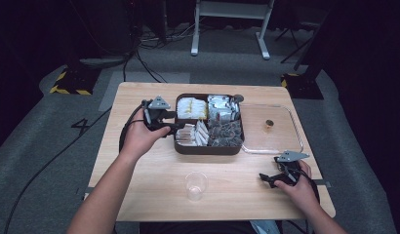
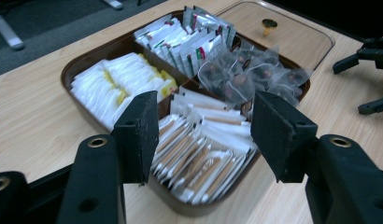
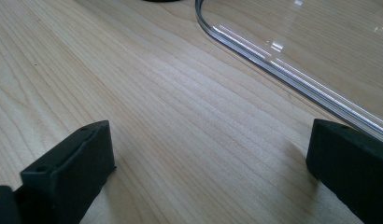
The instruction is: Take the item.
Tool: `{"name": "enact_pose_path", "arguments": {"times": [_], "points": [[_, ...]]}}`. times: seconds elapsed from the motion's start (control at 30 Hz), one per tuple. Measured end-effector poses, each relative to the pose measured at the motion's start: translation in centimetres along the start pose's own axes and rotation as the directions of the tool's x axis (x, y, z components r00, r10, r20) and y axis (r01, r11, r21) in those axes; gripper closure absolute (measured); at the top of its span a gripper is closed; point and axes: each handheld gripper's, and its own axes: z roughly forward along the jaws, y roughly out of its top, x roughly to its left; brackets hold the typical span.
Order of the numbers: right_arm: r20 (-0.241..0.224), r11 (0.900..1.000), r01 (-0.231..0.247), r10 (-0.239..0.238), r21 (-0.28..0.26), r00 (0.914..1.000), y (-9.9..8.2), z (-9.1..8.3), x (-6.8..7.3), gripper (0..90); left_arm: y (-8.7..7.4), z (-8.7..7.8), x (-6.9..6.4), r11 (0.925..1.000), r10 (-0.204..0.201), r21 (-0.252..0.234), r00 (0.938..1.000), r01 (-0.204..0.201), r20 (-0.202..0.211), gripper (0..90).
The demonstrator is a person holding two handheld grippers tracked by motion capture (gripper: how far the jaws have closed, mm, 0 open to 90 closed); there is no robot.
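A brown four-compartment tray (image 1: pixel 208 149) sits mid-table. It holds yellow-and-white sachets (image 2: pixel 117 84), silver printed packets (image 2: pixel 189 39), clear bags of dark tea (image 2: pixel 248 74) and brown-and-white sachets (image 2: pixel 203 154). My left gripper (image 1: pixel 174 127) hovers at the tray's left side. Its jaws stand open above the brown-and-white sachets (image 1: pixel 193 134), gripping nothing (image 2: pixel 208 126). My right gripper (image 1: pixel 269 179) rests low over the table's front right, jaws wide open and empty (image 3: pixel 210 158), just short of the clear lid's rim (image 3: pixel 283 70).
The clear lid (image 1: pixel 281 136) lies flat to the right of the tray, with a small brass knob (image 1: pixel 269 124) at its middle. A clear plastic cup (image 1: pixel 196 185) stands upright near the front edge, between my two forearms. Dark floor and cables surround the table.
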Motion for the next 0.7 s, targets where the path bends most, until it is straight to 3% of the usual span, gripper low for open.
{"name": "enact_pose_path", "arguments": {"times": [0.43, 0.57, 0.7], "points": [[-0.002, 1.0, 0.002, -0.002, 0.0, 1.0, 0.0, 0.0, 0.0, 1.1, 2.4, 4.7, 0.5, 0.999, 0.038, 0.022, 0.9992, -0.039, 0.008, 42.5], [-0.004, 1.0, 0.003, -0.003, 0.0, 1.0, 0.0, 0.0, 0.0, 1.1, 3.3, 6.1, 0.8, 0.9964, 0.071, 0.05, 0.9964, -0.068, -0.047, 41.8], [-0.005, 1.0, 0.005, -0.005, 0.0, 1.0, 0.0, 0.0, 0.0, 1.1, 4.0, 7.8, 1.4, 0.9983, 0.039, 0.043, 0.999, -0.038, -0.02, 41.7]]}}
